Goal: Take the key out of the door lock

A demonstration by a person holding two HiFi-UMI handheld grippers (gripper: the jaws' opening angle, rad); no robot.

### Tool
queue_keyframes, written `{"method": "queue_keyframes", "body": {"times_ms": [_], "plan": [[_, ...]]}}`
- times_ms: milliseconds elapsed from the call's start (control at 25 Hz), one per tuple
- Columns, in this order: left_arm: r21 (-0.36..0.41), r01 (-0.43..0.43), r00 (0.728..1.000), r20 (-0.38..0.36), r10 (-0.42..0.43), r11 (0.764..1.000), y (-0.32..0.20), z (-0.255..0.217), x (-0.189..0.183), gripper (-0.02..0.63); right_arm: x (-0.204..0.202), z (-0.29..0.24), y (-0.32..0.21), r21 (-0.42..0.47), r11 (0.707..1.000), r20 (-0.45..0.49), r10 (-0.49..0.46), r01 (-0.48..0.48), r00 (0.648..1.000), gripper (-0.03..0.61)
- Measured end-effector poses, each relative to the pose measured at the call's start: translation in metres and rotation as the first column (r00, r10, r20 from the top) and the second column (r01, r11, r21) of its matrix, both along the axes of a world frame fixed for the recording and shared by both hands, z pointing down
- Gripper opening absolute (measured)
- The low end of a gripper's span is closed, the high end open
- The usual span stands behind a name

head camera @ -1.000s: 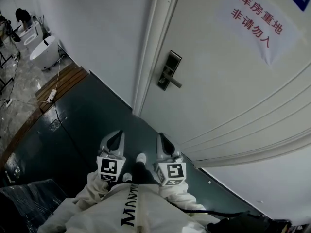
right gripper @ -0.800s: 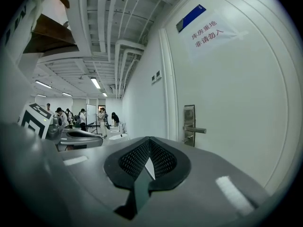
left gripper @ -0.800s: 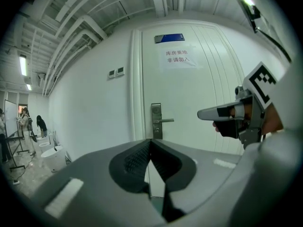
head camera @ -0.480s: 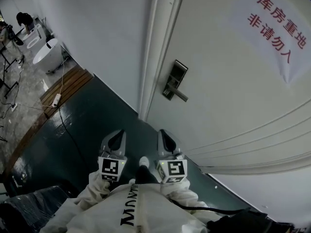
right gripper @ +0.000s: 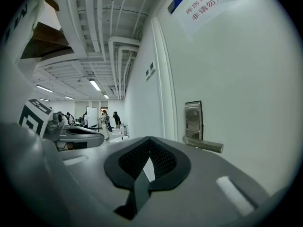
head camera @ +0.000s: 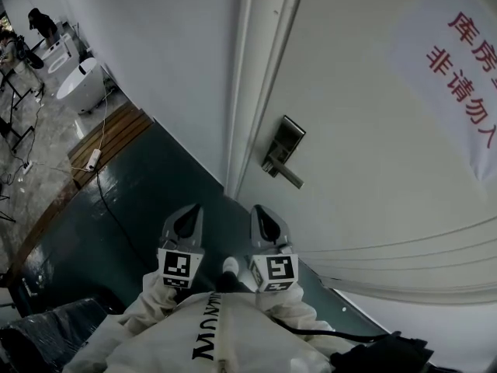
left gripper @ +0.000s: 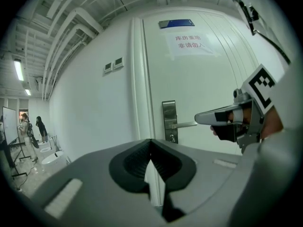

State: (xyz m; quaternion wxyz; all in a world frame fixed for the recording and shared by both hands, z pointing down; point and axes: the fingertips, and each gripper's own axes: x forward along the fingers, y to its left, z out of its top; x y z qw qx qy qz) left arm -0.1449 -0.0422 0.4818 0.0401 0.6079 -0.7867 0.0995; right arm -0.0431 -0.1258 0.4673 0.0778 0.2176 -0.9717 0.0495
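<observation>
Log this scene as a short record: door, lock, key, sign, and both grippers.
door: white, looks closed
lock: metal plate with lever handle, near the door's left edge
key: too small to make out
sign: paper with red characters, on door
left gripper: shut, empty, short of the door
right gripper: shut, empty, short of the door

The head view is dim and bluish: the floor (head camera: 140,200) at 8 o'clock is almost black, and the door (head camera: 373,130) is pale grey without glare. Both gripper views are brighter, bent round by fisheye, with black corners. In the left one a ceiling lamp (left gripper: 18,70) glows at 9 o'clock.
</observation>
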Motion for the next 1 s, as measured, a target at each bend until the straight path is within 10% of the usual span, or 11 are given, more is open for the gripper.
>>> {"method": "queue_keyframes", "body": {"times_ms": [520, 1000], "plan": [[-0.018, -0.003, 0.999, 0.053, 0.004, 1.0, -0.062, -0.013, -0.014, 0.0, -0.01, -0.017, -0.063, 0.028, 0.999, 0.072, 0.018, -0.021, 0.997, 0.0], [-0.022, -0.198, 0.978, 0.07, 0.199, 0.98, -0.125, -0.016, -0.005, 0.0, 0.009, -0.015, -0.106, 0.013, 0.978, 0.076, 0.205, -0.206, 0.976, 0.0]]}}
